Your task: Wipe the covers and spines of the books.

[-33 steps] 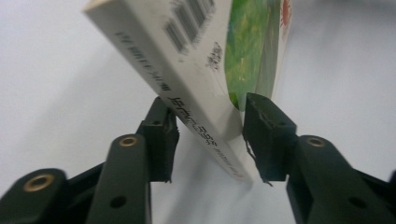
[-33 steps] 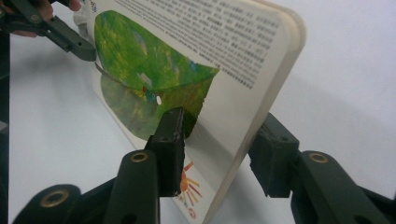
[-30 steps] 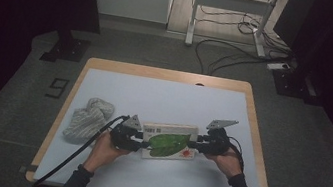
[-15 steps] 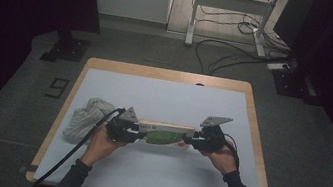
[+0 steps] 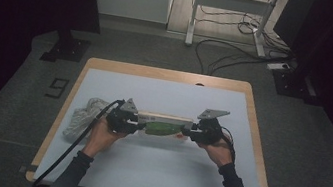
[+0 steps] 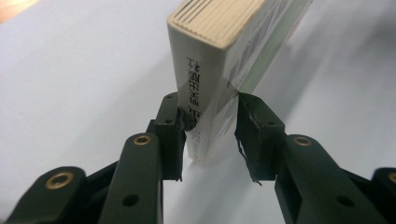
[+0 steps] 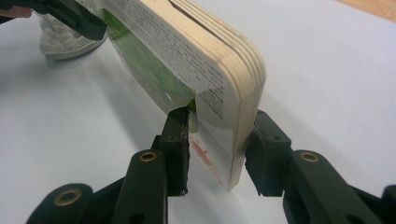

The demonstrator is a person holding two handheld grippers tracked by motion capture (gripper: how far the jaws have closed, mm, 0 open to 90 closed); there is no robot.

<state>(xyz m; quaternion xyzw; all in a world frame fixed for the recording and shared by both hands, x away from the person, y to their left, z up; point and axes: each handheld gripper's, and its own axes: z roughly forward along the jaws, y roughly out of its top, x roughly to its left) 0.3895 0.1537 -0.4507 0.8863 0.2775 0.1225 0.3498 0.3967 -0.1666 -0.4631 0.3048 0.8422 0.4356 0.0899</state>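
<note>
A thick pale wooden board (image 5: 164, 125) in clear wrap with a green label is held between both grippers, turned up on its long edge just above the white table top (image 5: 152, 172). My left gripper (image 5: 138, 122) is shut on the board's left end; in the left gripper view its pads (image 6: 173, 119) press both faces of the board (image 6: 215, 56). My right gripper (image 5: 189, 130) is shut on the right end. In the right gripper view the jaws of my right gripper (image 7: 219, 140) clamp the layered corner of the board (image 7: 196, 56), and the left gripper (image 7: 79, 21) shows at the far end.
A crumpled whitish cloth (image 5: 82, 115) lies on the table just left of the left hand, and this cloth (image 7: 65, 39) also appears behind the board. A black cable (image 5: 69, 149) trails from the left gripper off the front edge. The table's wooden rim (image 5: 167, 74) borders the far side.
The board lay flat with its green label up; now it stands tipped on edge. Both hands have moved slightly away from the person and up with it.
</note>
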